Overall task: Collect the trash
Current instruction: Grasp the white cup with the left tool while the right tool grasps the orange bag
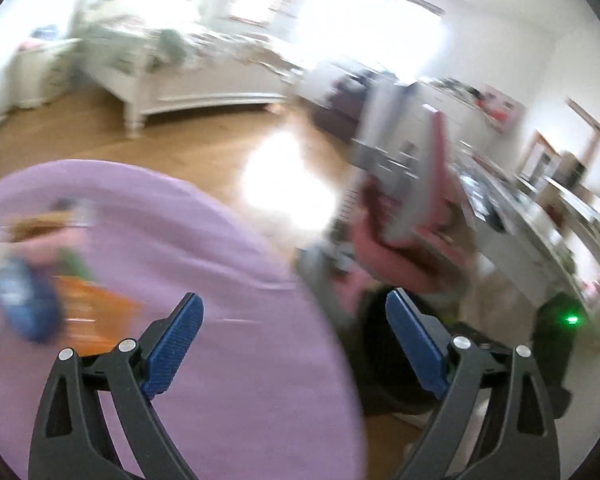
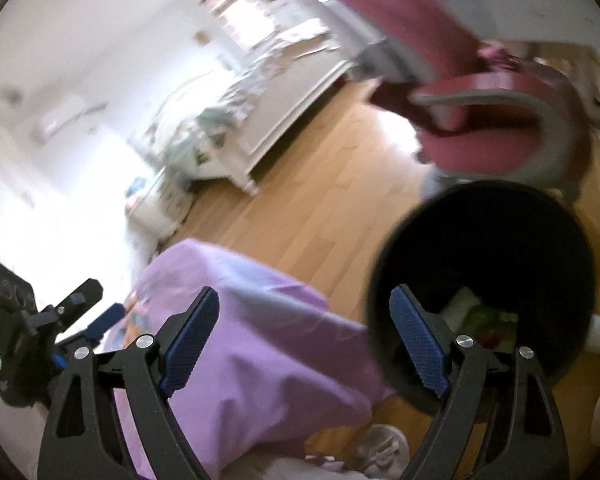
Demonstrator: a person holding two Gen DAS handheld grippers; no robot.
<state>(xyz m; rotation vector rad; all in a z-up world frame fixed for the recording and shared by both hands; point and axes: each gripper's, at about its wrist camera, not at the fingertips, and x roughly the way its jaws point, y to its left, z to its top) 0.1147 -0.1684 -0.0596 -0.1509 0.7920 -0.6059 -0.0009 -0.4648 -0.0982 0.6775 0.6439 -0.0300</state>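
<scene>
Both my tools gaping, holding nothing: left gripper (image 1: 294, 346), right gripper (image 2: 304, 342). Wrappers (image 1: 60, 300) lying left-ahead of left one on purple cloth (image 1: 220, 280). Bin (image 2: 484, 240) sitting right-ahead of right one. Slowing down; view blurring. Pinching one wrapper flat.

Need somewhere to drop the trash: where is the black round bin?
In the right wrist view the black round bin stands on the wooden floor, right of the purple cloth, below the pink chair.

Both wrist views angled down, sharing purple cloth (image 1: 220, 280) and floor (image 2: 300, 208).
</scene>
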